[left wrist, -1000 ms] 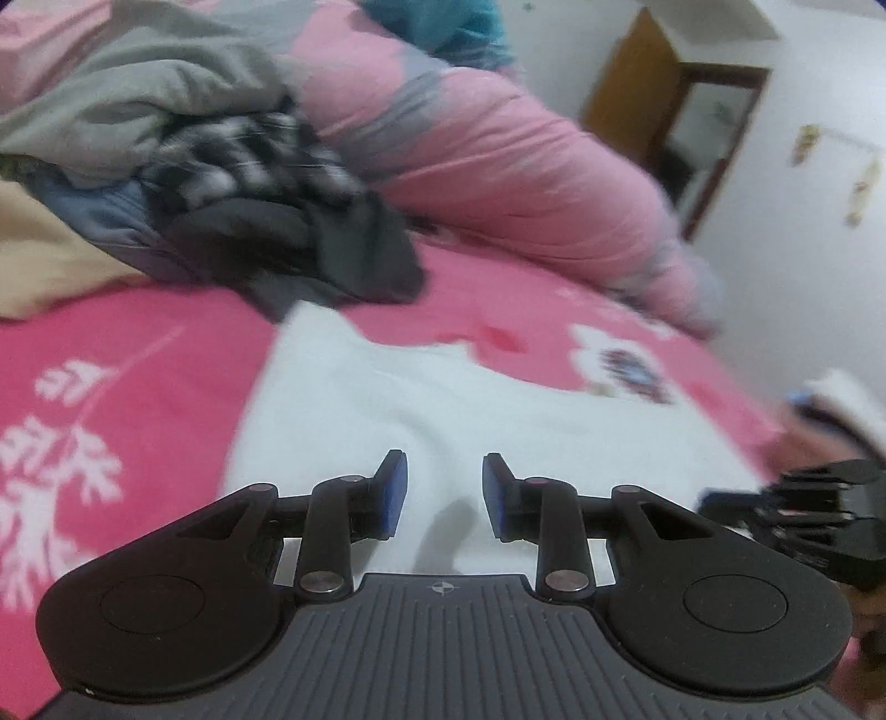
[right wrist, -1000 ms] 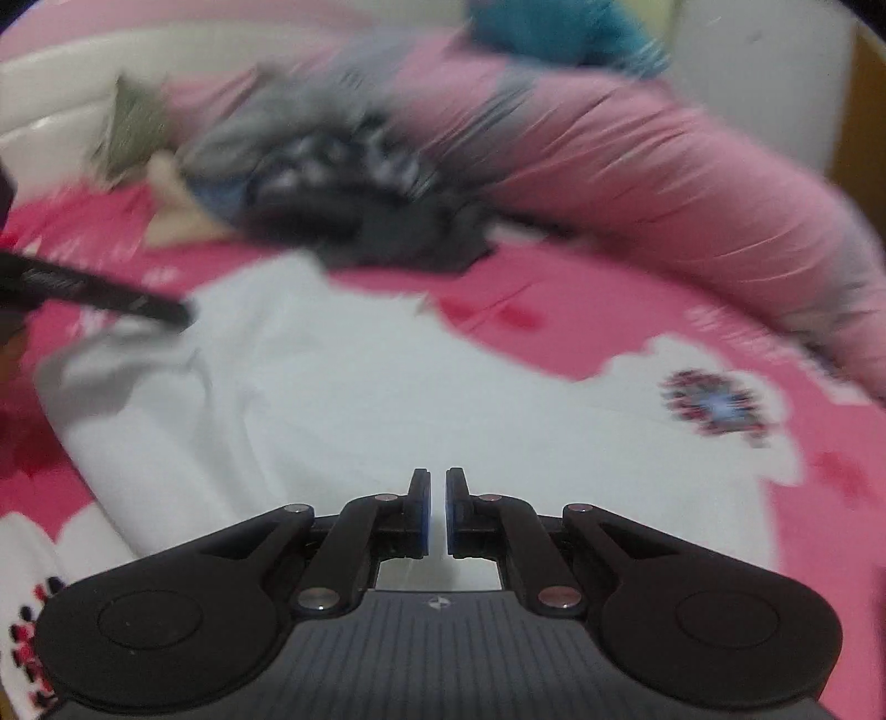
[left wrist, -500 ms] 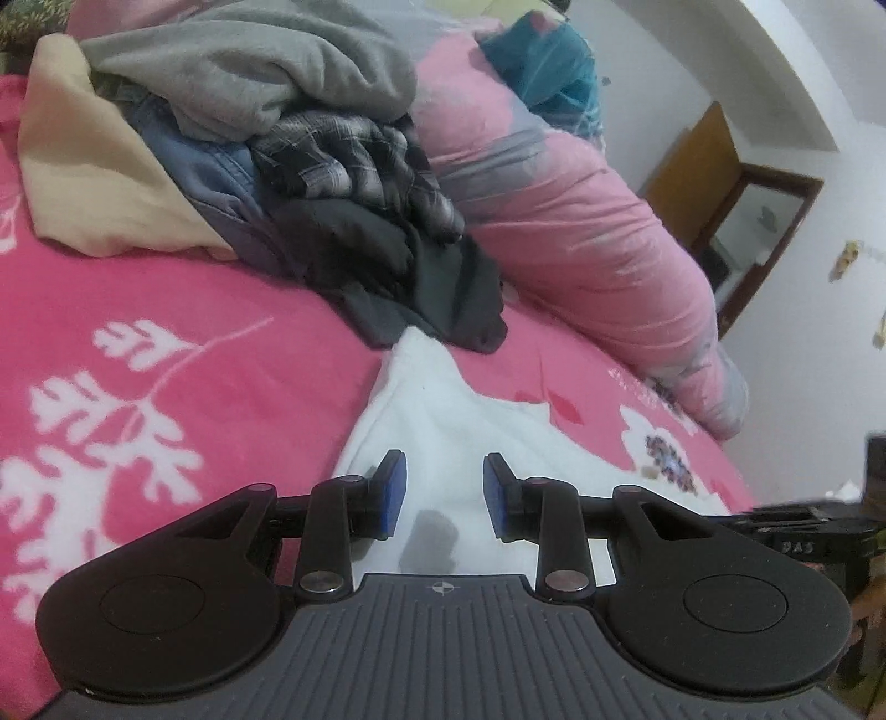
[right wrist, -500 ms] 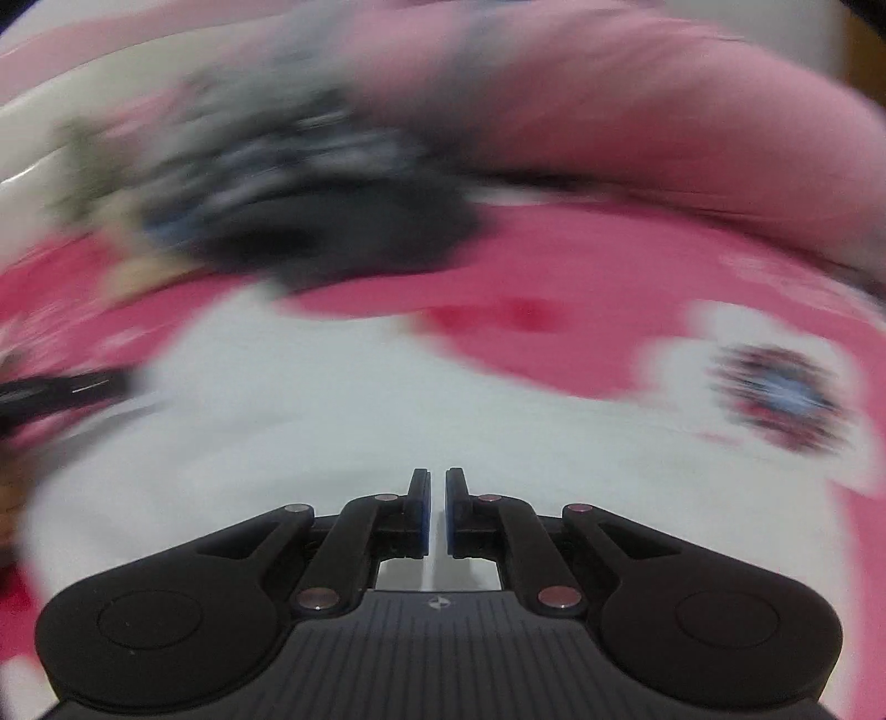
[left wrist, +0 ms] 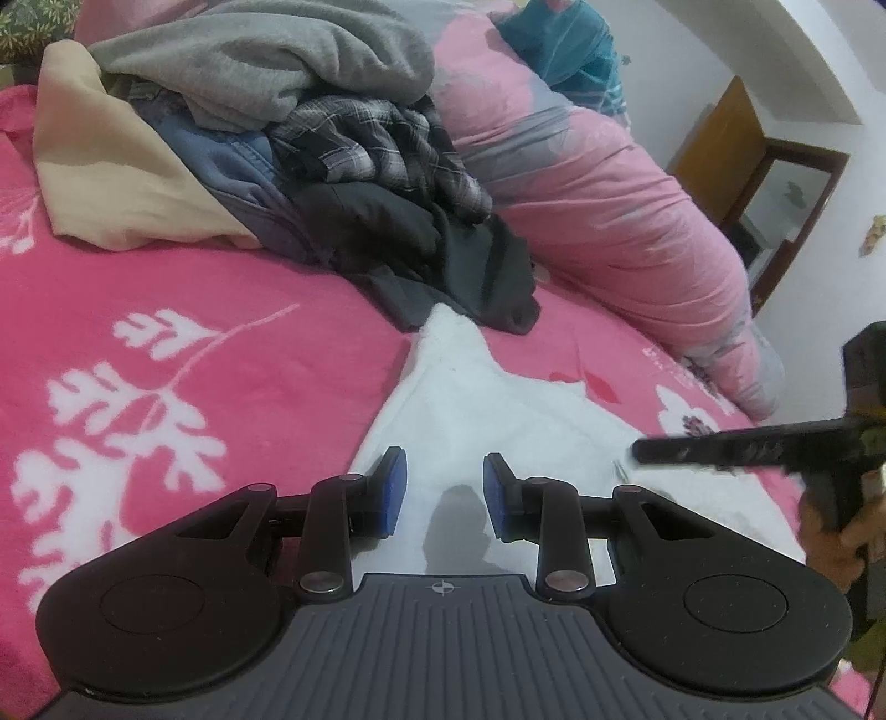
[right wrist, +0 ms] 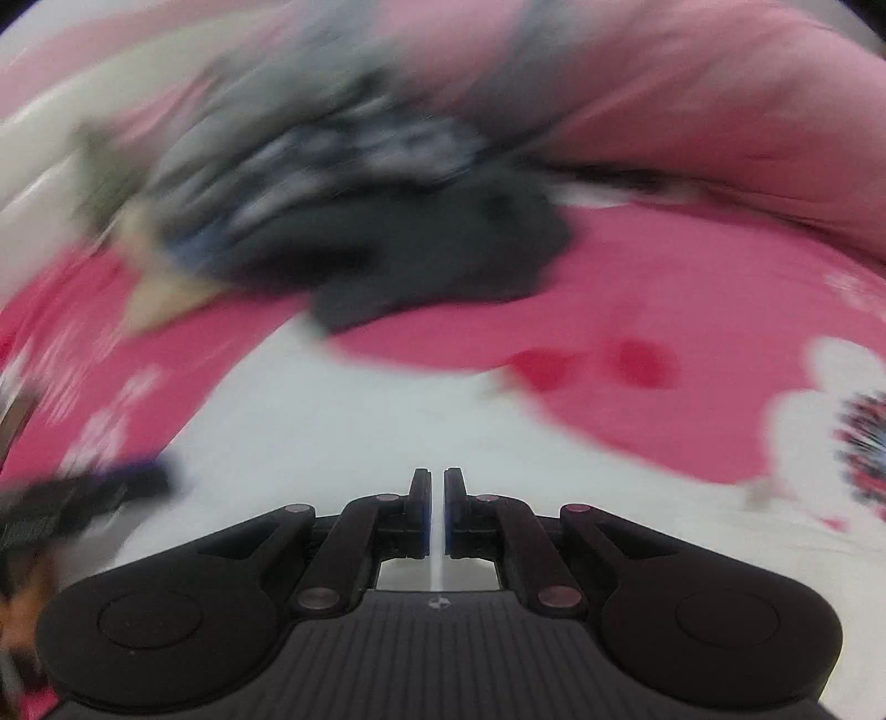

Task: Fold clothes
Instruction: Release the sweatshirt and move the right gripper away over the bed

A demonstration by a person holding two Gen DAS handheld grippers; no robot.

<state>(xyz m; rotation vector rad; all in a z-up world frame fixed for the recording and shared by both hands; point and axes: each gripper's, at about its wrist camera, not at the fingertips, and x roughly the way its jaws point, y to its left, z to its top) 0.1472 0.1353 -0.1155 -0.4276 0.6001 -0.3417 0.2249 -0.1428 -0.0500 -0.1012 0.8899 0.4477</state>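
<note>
A white garment [left wrist: 498, 410] lies spread flat on the pink bedspread [left wrist: 166, 332]. My left gripper [left wrist: 444, 493] hovers over the garment's left edge, open, with nothing between its blue pads. In the right wrist view, which is blurred by motion, my right gripper [right wrist: 437, 498] is shut and empty above the same white garment [right wrist: 343, 432]. The right gripper [left wrist: 648, 451] also shows from the side at the right of the left wrist view, held by a hand [left wrist: 836, 543]. The left gripper [right wrist: 111, 482] is a dark blur at the lower left of the right wrist view.
A pile of unfolded clothes [left wrist: 332, 138], grey, plaid, blue, beige and black, lies just beyond the garment's far corner. A rolled pink duvet [left wrist: 598, 210] runs along the back with a teal garment [left wrist: 565, 44] on it. A wooden door [left wrist: 714, 133] stands at the far right.
The left gripper shifted to the garment's left edge and rolled, then held still. The right gripper swept across the white garment toward the pile, staying shut.
</note>
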